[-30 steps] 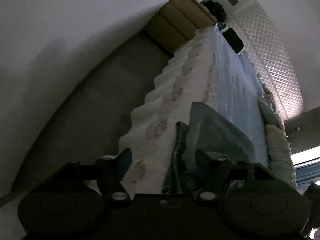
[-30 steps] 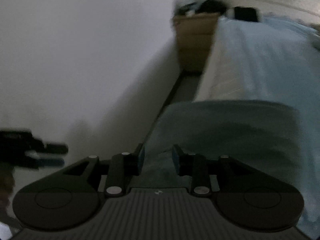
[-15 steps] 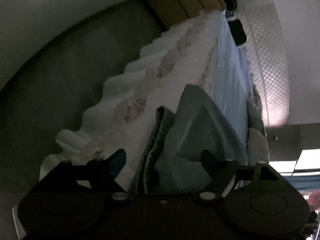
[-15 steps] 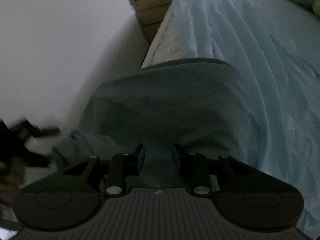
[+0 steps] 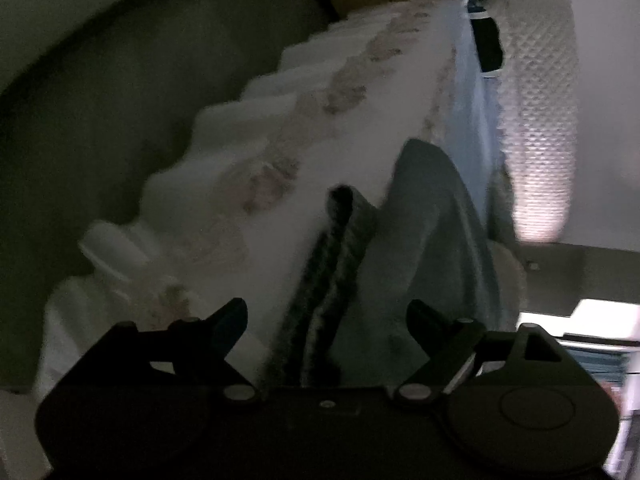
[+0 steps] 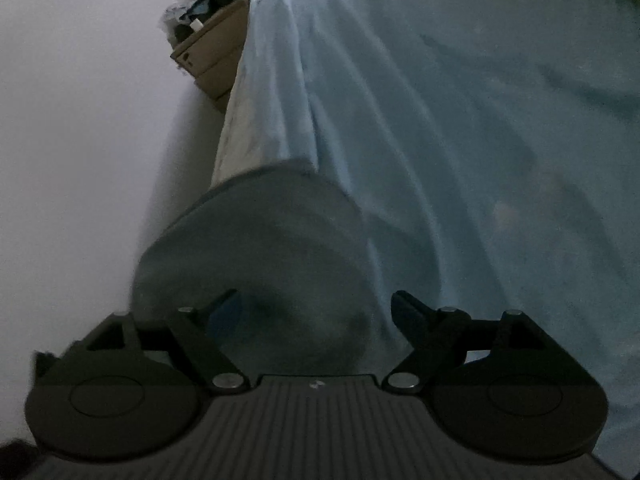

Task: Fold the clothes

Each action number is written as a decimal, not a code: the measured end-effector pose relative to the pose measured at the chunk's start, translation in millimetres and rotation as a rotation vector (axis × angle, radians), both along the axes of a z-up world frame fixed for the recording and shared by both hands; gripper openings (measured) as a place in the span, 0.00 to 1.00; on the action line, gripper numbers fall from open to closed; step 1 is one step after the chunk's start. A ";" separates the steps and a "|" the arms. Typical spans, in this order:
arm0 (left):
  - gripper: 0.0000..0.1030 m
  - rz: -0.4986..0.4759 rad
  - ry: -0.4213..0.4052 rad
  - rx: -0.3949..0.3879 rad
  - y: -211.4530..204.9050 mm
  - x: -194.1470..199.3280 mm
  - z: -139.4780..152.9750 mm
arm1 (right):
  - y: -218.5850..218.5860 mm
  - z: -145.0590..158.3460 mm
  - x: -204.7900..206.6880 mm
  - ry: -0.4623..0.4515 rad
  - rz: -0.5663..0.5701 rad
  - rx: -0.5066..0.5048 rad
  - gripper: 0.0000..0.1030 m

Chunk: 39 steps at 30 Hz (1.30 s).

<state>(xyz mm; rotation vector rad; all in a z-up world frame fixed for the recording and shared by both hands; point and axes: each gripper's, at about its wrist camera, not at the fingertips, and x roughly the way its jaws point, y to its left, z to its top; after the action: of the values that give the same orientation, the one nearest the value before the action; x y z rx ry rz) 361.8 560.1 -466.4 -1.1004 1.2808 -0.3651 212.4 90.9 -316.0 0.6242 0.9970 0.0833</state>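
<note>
Dim bedroom: on the bed (image 6: 460, 120), both tongs, left (image 5: 326, 316) and right (image 6: 314, 306), have just spread open, releasing the folded garment (image 6: 260, 240) lying between their fingers; at the bed's edge, it could slide off.

The left wrist camera sits close at the bed's (image 5: 360, 128) edge, rolled sideways, facing along it toward the headboard (image 5: 536, 120). The right one tilts down over the blue sheet (image 6: 460, 120); both share the folded teal garment (image 6: 260, 248) and wooden nightstand (image 6: 212, 60).
</note>
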 end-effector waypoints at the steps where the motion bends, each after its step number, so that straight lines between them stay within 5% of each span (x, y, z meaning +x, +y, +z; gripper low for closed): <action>1: 0.83 -0.008 0.007 -0.019 -1.6 -0.8 -2.6 | -0.9 -2.8 1.6 0.011 -0.001 0.029 0.82; 5: 0.82 -0.029 0.033 -0.014 -7.8 -1.1 -7.3 | 11.2 -19.2 14.4 0.042 0.051 0.042 0.88; 8: 0.71 -0.038 0.037 -0.030 -13.1 0.8 -5.1 | 20.8 -24.9 18.9 0.047 0.093 0.022 0.92; 10: 0.44 -0.046 0.027 -0.031 -15.9 2.1 0.4 | 23.7 -27.0 19.6 0.060 0.086 0.026 0.92; 13: 0.20 -0.070 -0.009 0.017 -22.4 4.9 17.8 | 26.6 -28.2 21.2 0.040 0.081 0.017 0.74; 16: 0.10 -0.110 -0.036 0.094 -33.4 5.3 35.3 | 32.9 -26.6 19.6 0.036 0.054 0.003 0.56; 24: 0.08 -0.180 -0.152 0.217 -54.1 1.4 95.9 | 32.0 5.6 6.2 0.017 -0.001 -0.029 0.44; 39: 0.08 -0.251 -0.257 0.244 -67.7 -35.9 220.7 | 21.6 113.4 -25.6 -0.065 -0.023 -0.040 0.43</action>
<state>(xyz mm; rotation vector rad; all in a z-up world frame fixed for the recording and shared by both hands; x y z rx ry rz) 325.9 492.4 -245.7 -0.6653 1.1983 -0.5065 186.7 112.4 -202.6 0.5933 0.9265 0.0627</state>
